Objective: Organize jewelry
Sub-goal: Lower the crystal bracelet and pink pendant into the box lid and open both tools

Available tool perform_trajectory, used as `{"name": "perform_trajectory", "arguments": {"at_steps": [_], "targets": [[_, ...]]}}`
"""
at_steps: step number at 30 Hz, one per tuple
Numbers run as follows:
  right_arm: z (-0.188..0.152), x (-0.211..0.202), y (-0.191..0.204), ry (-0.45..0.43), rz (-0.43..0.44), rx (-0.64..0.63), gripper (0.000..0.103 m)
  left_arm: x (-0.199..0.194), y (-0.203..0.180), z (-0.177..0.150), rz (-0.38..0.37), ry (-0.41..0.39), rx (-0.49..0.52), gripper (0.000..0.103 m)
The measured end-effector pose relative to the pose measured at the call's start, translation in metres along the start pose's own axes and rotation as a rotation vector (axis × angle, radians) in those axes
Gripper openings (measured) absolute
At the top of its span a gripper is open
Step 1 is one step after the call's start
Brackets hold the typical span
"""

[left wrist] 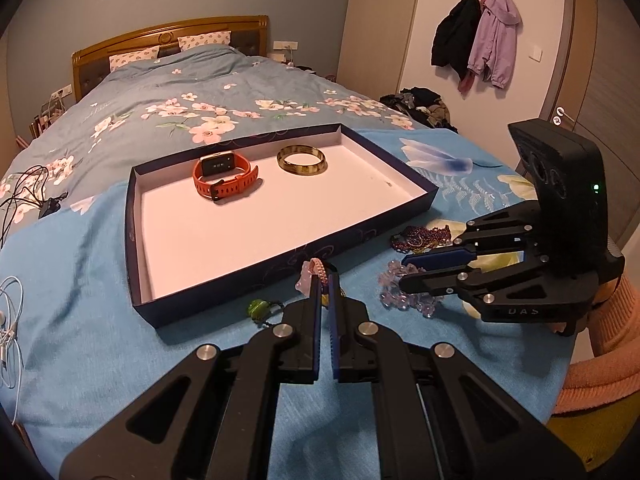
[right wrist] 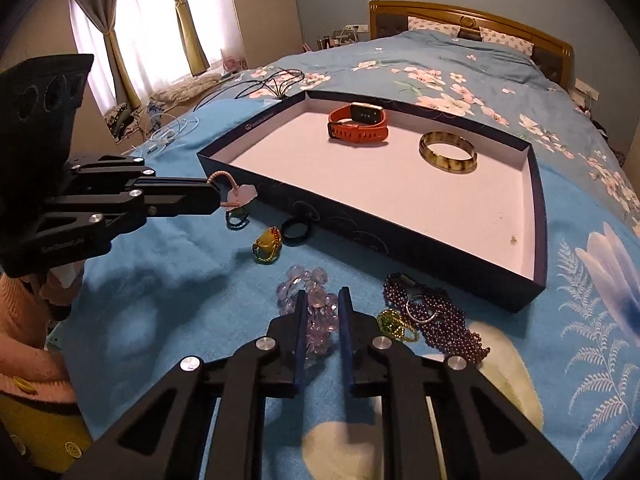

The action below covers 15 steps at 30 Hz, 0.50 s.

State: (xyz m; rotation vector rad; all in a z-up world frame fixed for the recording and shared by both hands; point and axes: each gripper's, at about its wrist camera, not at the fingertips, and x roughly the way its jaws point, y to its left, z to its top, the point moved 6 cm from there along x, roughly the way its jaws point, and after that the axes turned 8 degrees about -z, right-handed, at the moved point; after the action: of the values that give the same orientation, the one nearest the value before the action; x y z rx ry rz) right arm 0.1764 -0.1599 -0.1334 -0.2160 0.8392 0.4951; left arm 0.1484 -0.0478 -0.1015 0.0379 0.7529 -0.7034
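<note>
A dark blue tray [left wrist: 240,286] [right wrist: 360,236] with a white floor lies on the blue cloth. In it are an orange-strapped watch [left wrist: 224,178] [right wrist: 358,122] and a mottled bangle [left wrist: 300,169] [right wrist: 448,168]. My left gripper [left wrist: 326,280] [right wrist: 214,196] is shut on a pink braided cord with a pink pendant [left wrist: 305,280] [right wrist: 244,194], just off the tray's near wall. My right gripper [right wrist: 323,298] [left wrist: 403,272] is down on the cloth, its pads closed against a clear purple bead bracelet [right wrist: 308,278] [left wrist: 396,298] that fills the gap between them.
Loose on the cloth in front of the tray lie a dark purple bead necklace [right wrist: 440,320] [left wrist: 424,236], a yellow-green pendant [right wrist: 268,246], a black ring [right wrist: 295,232] and a small green beaded piece [right wrist: 390,320]. Cables [left wrist: 24,192] and white earphones [left wrist: 10,320] lie to the left.
</note>
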Motion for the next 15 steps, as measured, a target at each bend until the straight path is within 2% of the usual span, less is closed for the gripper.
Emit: {"name": "perform_trajectory", "arguments": {"at_steps": [4,6,15], "targets": [[0.005,-0.013,-0.005,-0.038,0.02,0.032,0.012,-0.002,0.001,0.002,0.0,-0.007,0.002,0.004],[0.01,-0.022,-0.007,-0.064,0.034,0.046,0.007,-0.004,0.001,0.004,-0.002,-0.016,0.002,0.004],[0.027,-0.045,-0.012,-0.136,0.049,0.071,0.007,-0.01,0.001,0.015,0.003,-0.043,0.007,0.004]]}}
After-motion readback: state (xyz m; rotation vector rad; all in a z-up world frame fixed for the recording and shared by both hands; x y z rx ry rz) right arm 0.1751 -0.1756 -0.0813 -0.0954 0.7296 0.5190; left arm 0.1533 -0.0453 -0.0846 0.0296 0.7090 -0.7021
